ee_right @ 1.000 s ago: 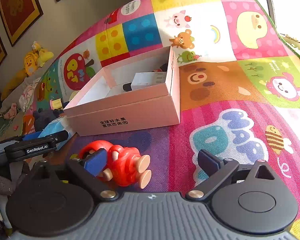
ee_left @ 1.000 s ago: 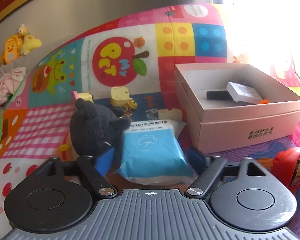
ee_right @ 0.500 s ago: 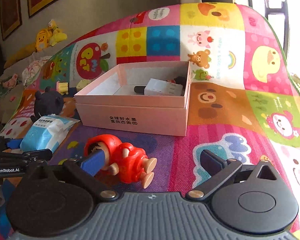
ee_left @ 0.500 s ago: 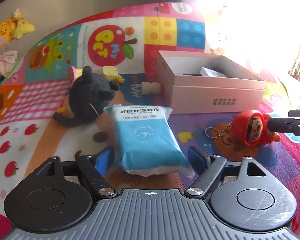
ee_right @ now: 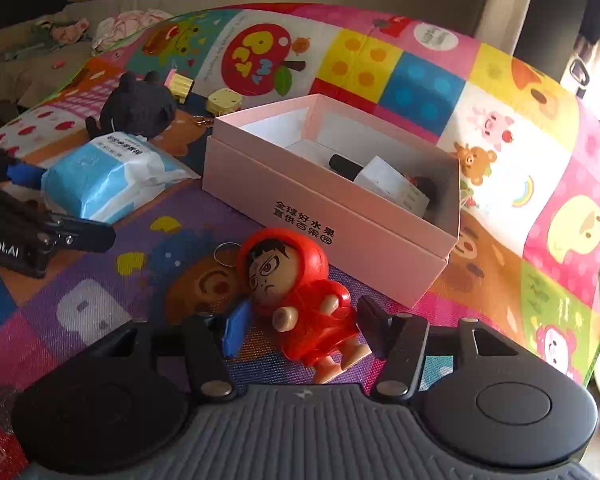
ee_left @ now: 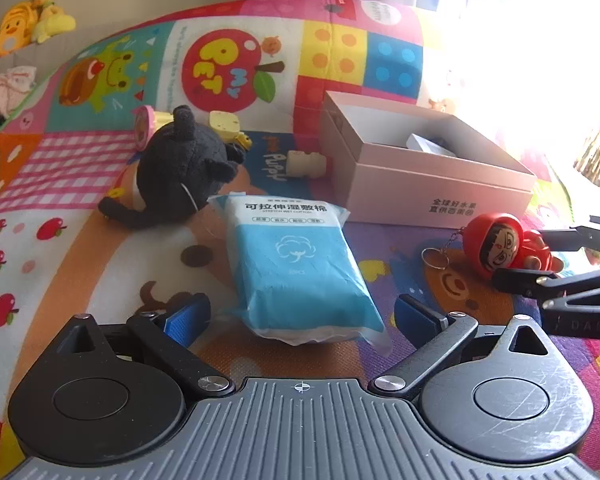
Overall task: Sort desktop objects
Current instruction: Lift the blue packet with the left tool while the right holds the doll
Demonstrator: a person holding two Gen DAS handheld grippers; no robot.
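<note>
Lettering "STRETCH WET COTTON" showing on blue pack, lying on mat between freshly opened left gripper pads. Right gripper closing around red-hooded doll beside pink box.

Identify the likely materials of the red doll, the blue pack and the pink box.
Red doll: probably glossy plastic coat with matte, wood-like face and limbs. Blue pack: thin plastic film, crinkled, with clear sealed edges. Pink box: matte cardboard, judging by its crisp folded walls and printed text.
</note>
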